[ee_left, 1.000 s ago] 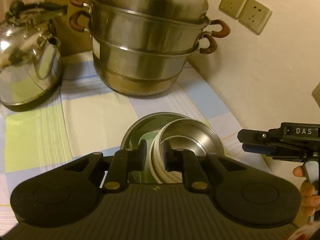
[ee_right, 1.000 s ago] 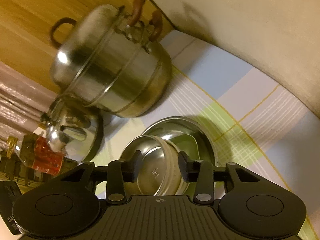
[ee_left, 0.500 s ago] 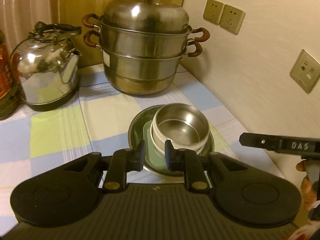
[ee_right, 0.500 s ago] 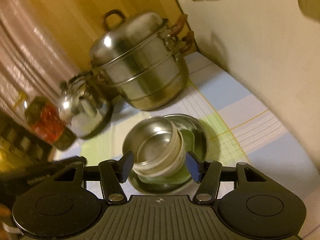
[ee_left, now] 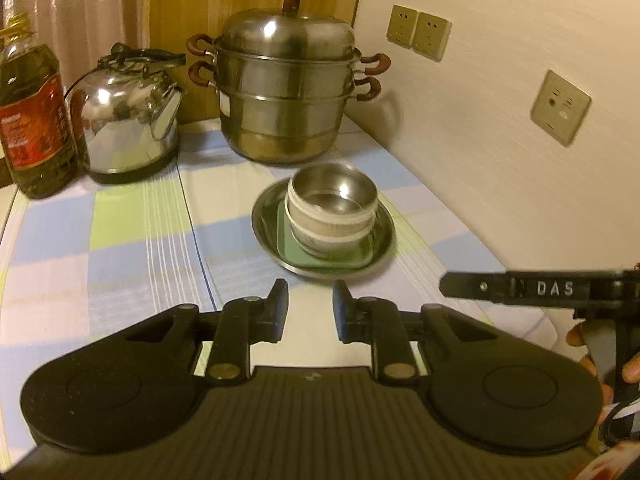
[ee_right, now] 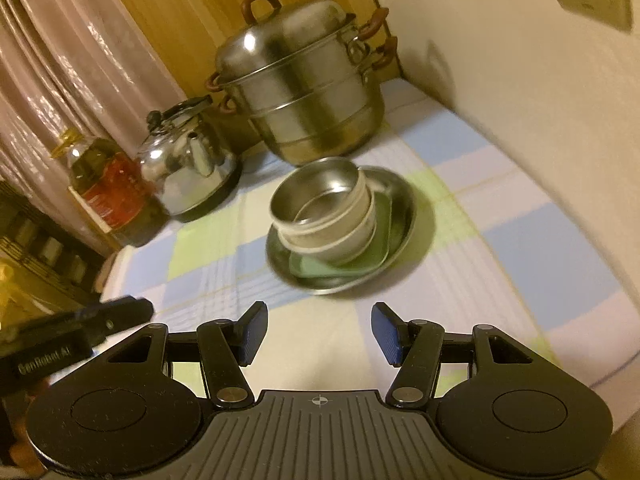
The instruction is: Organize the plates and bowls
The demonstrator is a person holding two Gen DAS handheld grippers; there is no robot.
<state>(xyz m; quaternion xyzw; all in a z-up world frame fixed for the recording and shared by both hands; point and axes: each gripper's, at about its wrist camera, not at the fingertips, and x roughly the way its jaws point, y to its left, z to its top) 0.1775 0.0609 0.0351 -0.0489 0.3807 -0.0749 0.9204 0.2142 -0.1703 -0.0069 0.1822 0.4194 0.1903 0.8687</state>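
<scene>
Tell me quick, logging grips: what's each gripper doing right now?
Left gripper: jaws opening, nothing between them.
Right gripper: open, holding nothing.

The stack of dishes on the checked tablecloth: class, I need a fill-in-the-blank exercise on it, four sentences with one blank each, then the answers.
1. The steel bowl sits on top, nested inside a ____ bowl.
2. Under the bowls lies a square plate coloured ____.
3. The lowest dish is a round plate made of ____.
4. Between the oil bottle and the steamer pot stands a shiny ____.

Missing words: white; green; steel; kettle
</scene>
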